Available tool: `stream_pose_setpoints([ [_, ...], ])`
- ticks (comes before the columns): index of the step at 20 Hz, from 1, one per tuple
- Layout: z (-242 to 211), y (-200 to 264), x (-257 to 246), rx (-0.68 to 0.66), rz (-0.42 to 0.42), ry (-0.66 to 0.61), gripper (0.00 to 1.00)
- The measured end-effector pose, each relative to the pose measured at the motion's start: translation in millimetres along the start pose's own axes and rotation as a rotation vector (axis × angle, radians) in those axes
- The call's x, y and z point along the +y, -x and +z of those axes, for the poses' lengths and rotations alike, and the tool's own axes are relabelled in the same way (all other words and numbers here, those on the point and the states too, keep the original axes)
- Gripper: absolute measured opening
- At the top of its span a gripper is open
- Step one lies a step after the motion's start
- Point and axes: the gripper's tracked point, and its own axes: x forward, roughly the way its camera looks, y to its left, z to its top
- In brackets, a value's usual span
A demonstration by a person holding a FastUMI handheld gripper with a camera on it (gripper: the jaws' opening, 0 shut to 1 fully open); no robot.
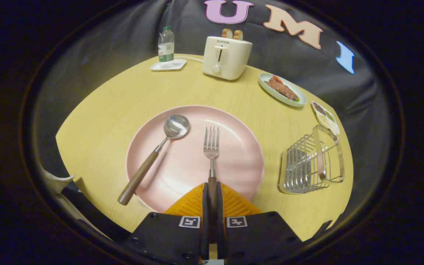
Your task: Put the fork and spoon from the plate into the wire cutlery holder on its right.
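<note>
A pink plate [234, 173] lies on the yellow table just ahead of my fingers. A fork [211, 149] with a wooden handle points its tines away from me over the plate's middle. My gripper [212, 189] is shut on the fork's handle, both fingers pressing its sides. A spoon [153, 158] with a wooden handle lies slanted on the plate's left half, its handle end overhanging the rim. The wire cutlery holder [309, 163] stands on the table to the right of the plate.
Beyond the plate stand a cream toaster [226, 57] and a water bottle [166, 46] on a white coaster. A dish of food [282, 90] and a small seasoning dish [325, 117] sit behind the holder. The table's right edge runs close by the holder.
</note>
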Motion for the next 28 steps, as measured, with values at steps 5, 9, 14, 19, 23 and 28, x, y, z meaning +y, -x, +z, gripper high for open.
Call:
stream_pose_setpoints([
  [5, 21.5, 27.5, -14.4, 0.0, 0.027, 0.002, 0.12],
  [9, 32.2, 47.1, -34.1, -0.001, 0.033, 0.004, 0.12],
  [14, 35.6, 70.2, -73.6, 0.016, 0.017, 0.018, 0.12],
  [19, 31.3, 86.0, -122.4, 0.059, 0.0, 0.028, 0.12],
  [23, 29.6, 94.1, -157.4, 0.085, -0.012, 0.031, 0.12],
  [28, 9.7, 91.9, -181.3, 0.19, -0.001, 0.074, 0.12],
])
